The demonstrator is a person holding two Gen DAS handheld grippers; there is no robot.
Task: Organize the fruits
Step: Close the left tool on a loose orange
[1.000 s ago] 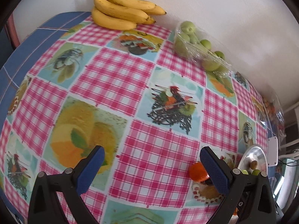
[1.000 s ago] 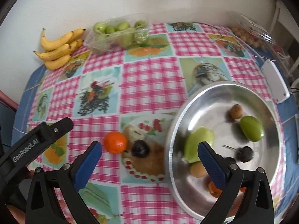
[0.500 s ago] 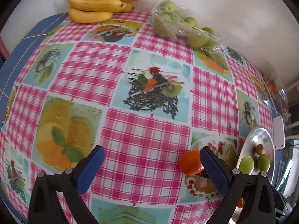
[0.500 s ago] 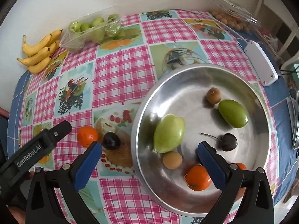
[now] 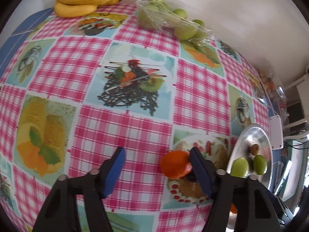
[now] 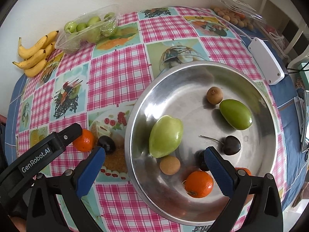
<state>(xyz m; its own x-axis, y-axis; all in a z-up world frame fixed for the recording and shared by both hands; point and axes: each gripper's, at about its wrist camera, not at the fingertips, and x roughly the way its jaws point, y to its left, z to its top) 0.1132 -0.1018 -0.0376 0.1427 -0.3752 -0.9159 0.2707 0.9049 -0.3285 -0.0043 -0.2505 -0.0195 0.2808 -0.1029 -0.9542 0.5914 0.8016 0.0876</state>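
Small orange mandarin (image 5: 176, 164) lies on the checked pink-and-white oilcloth surface (image 5: 125, 131), touching the inner face of the left claw's (image 5: 157, 169) right pad; the other pad is well clear at its 9 o'clock, so no pinch yet, tho the jaws have just been closing w/ the fruit between them. A dark cherry (image 6: 106, 144) sits just beside the mandarin at 3 o'clock in the right wrist view, then the round steel bowl (image 6: 143, 104) w/ green, brown, dark and orange fruit. Right claw (image 6: 154, 171) spread wide over the bowl's near rim, holding nothing. Yellow bananas (image 6: 33, 55) and a clear bag of green fruit (image 6: 87, 30) at 10–11 o'clock by the wall.
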